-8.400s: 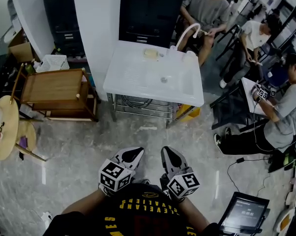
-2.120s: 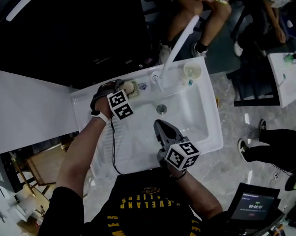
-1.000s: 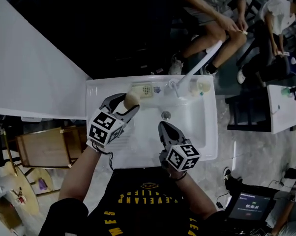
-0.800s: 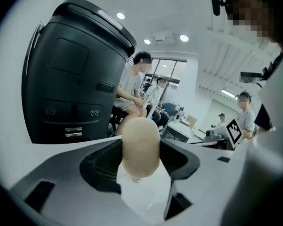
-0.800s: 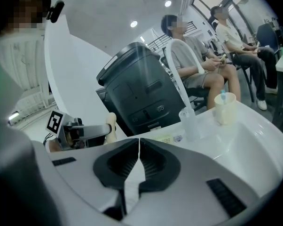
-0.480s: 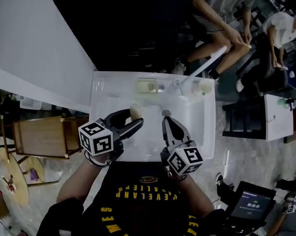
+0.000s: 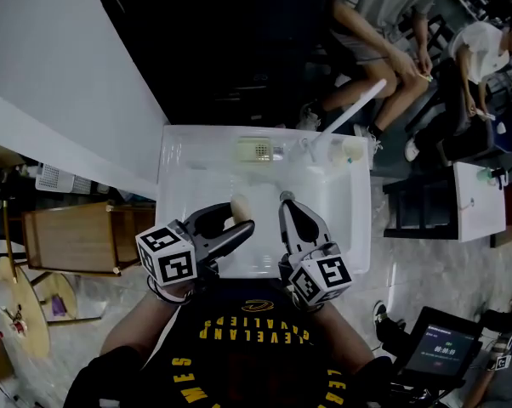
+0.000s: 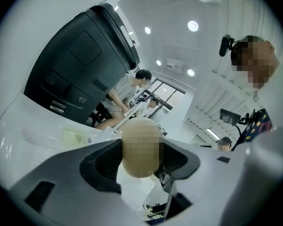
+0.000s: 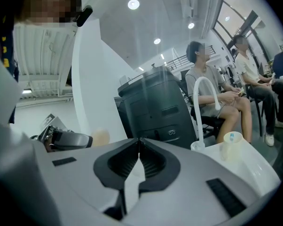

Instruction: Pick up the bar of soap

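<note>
My left tool (image 7: 237, 219) is clamped on the bar of soap (image 7: 238, 204), one jaw on each side of its pale oval body. In the left gripper view the bar of soap (image 8: 140, 147) stands on end between the dark pads, with about half of it sticking out past them. It shows only as a blur there, so I can't say how firmly the pads bite. I judge the wide stance of the jaws comes from the soap's thickness.

From the head view, the soap hangs over the near part of the white sink (image 7: 175, 168), well apart from the empty soap dish (image 7: 254, 150) at the back rim beside the tap (image 7: 345, 109). Holding it over the basin makes sense to me: if the slick bar squirts out, it should land in the sink and not on the floor.

My right tool (image 7: 287, 204) has its jaws together with nothing in them. It sits just beside the left one above the basin, out of the way. A cup (image 7: 345, 151) stands at the far right corner, clear of both tools.

I reckon the pick-up is essentially done.
</note>
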Available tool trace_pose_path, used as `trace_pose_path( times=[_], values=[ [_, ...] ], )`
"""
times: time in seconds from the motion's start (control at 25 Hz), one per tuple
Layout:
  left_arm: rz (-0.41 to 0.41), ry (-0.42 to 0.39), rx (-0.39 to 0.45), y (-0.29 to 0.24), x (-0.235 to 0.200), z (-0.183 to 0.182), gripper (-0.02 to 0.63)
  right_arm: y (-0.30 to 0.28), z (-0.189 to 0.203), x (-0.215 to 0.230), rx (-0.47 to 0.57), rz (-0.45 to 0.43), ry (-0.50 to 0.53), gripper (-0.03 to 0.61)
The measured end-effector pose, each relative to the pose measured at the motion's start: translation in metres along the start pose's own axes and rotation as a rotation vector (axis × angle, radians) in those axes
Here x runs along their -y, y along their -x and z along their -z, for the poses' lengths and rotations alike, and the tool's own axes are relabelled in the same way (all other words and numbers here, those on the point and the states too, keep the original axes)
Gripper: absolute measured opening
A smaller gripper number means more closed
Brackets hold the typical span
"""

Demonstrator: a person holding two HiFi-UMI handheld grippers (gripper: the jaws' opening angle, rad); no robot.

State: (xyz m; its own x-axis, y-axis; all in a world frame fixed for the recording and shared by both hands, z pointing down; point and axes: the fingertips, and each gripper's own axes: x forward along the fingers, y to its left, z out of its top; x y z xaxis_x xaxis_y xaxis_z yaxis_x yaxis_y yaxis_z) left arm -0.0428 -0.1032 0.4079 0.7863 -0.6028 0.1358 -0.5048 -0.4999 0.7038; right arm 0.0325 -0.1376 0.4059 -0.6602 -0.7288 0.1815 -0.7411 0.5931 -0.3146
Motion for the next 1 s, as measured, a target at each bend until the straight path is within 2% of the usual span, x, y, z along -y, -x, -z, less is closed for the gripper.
trace_pose_path(
  times=[0.2, 1.0],
  values=[
    [0.012, 0.002, 0.008, 0.0016, 0.0045, -0.0015, 0.264, 0.0002, -0.0049, -0.0052, 0.000, -0.007, 0.036, 0.018],
    [0.034, -0.022, -0.001, -0.0011, 0.0061, -0.0036, 0.264, 0.0002, -0.0077, -0.0023, 0.011, 0.008, 0.049, 0.018]
  ],
)
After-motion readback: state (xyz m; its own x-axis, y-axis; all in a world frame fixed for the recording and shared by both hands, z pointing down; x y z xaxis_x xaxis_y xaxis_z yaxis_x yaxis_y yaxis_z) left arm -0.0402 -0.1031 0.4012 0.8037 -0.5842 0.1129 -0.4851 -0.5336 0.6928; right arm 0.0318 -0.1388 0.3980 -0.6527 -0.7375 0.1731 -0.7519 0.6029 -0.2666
